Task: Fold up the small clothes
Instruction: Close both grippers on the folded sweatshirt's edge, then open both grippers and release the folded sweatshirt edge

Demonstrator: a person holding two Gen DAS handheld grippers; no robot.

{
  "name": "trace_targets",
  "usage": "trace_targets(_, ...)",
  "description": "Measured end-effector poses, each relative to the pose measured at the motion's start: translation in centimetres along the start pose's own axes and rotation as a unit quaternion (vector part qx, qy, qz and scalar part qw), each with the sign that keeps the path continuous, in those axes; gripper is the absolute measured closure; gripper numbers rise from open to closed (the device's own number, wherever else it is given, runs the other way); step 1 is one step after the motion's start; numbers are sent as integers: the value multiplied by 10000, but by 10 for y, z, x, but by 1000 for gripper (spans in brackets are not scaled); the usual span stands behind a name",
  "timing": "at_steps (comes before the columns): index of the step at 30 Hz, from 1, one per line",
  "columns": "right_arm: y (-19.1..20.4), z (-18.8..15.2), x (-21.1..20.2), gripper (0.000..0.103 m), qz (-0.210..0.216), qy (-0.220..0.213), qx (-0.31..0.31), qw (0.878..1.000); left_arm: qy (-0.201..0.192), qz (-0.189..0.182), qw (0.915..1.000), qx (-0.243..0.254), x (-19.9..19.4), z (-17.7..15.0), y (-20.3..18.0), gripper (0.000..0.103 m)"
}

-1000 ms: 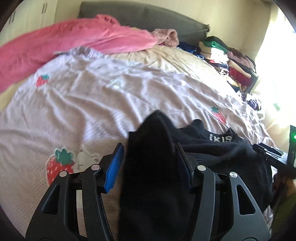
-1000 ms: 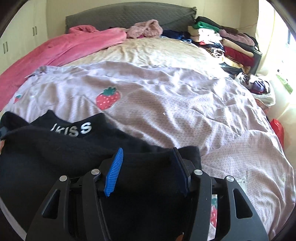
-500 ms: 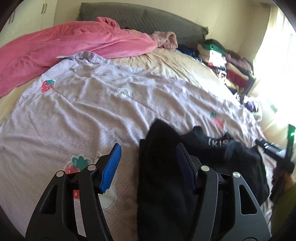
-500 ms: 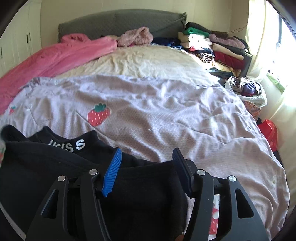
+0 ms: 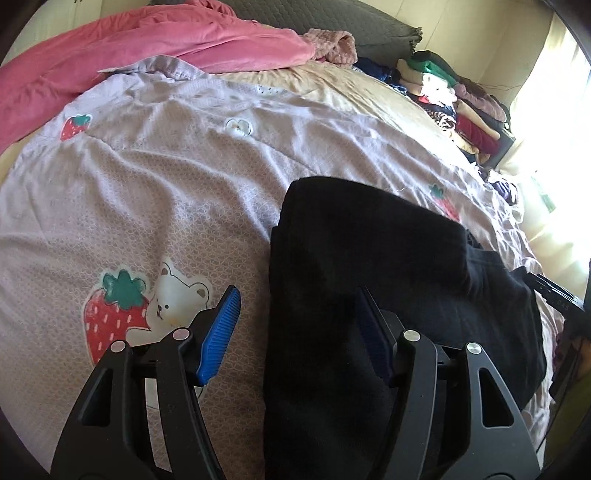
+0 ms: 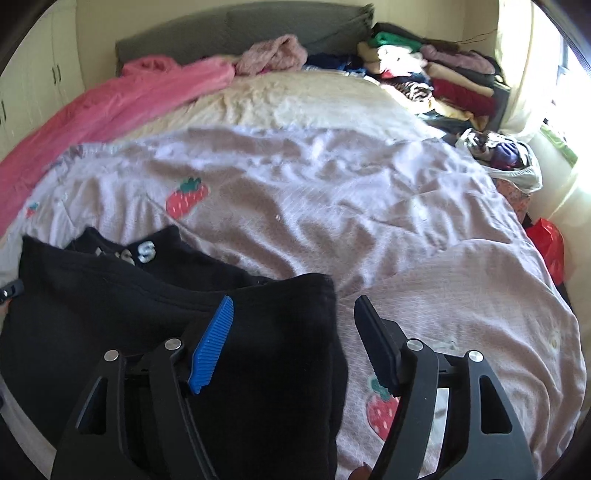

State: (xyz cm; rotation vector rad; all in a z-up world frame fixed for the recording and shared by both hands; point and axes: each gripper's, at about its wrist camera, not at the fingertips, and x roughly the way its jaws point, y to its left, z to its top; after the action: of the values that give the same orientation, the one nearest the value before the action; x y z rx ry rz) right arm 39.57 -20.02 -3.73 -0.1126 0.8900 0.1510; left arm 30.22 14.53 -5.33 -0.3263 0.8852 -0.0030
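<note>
A black garment (image 5: 369, 251) lies folded on the lilac quilt (image 5: 147, 192). In the left wrist view its left edge runs between the blue pads of my left gripper (image 5: 295, 325), whose jaws stand apart and press on nothing. In the right wrist view the same black garment (image 6: 110, 295) shows white letters (image 6: 146, 251) at its collar. Its right edge lies loose between the fingers of my right gripper (image 6: 295, 332), whose jaws are opening. The left pad (image 6: 212, 343) hovers over the cloth and the right pad (image 6: 376, 343) over bare quilt.
A pink blanket (image 5: 147, 48) covers the far left of the bed, below a grey headboard (image 6: 221, 33). Stacked folded clothes (image 6: 436, 74) fill the far right corner. Beside the bed on the right are a white bag of clothes (image 6: 506, 158) and a red bag (image 6: 546, 243).
Both grippers let go of the black cloth they had pinched, and their jaws widened. The raised fold dropped and now lies flat over the garment, hiding the letters in the left wrist view.
</note>
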Motion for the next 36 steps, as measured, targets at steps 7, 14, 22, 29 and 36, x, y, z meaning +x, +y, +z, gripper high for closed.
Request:
trace_targets(7,-1,-2,19,93,-40,170,144,9997,-68,-163,9998,-87,1,-3,1,92)
trace_targets(14,-15,10,-8,94,-46,-461,398,9981,-268,-139,9995,-27,-11,1,0,97)
trace_targets(22,-13,6,23,94,-323,-97,460,9984,-311,-15,9995,7,-12,1,2,97)
trace_targets(29,-11,5,26,84,-487,-39,468,9977,-280,18,9996,21,-14,1,3,97)
trace_targets(36,-5,1,-15,47,-251,-468,595,9968,-249,206,9994,100,-16,0,3,87)
